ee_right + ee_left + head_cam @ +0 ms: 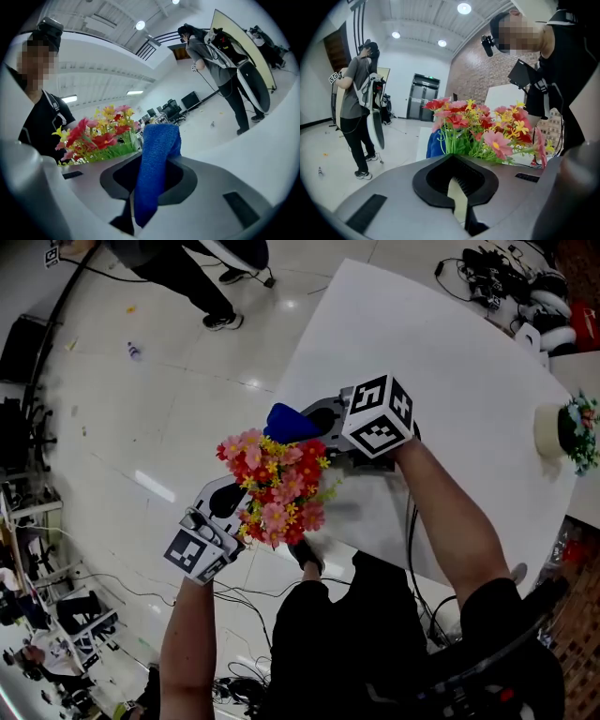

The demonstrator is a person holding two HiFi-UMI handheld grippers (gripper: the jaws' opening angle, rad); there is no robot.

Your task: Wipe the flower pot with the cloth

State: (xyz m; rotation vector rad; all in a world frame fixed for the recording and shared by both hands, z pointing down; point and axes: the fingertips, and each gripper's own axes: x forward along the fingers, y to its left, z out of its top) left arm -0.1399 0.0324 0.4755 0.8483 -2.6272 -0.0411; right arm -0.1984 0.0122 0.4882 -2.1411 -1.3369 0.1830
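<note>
Left claw [458,208]: closed on a pale strip, seemingly the rim of the flower pot [454,191]; the flowers [277,488] rise just past its tips.
Right claw [133,211]: clamped on the blue cloth [157,154], which sticks up between its jaws.
Cloth to pot: just beside the flowers, at the white table's [441,362] edge.

The head view looks steeply down on the left gripper [232,502], the right gripper [314,424] and the flowers [274,486] between. Each gripper view looks close along its own jaws toward the other; both share the flowers and blue cloth [157,164].
</note>
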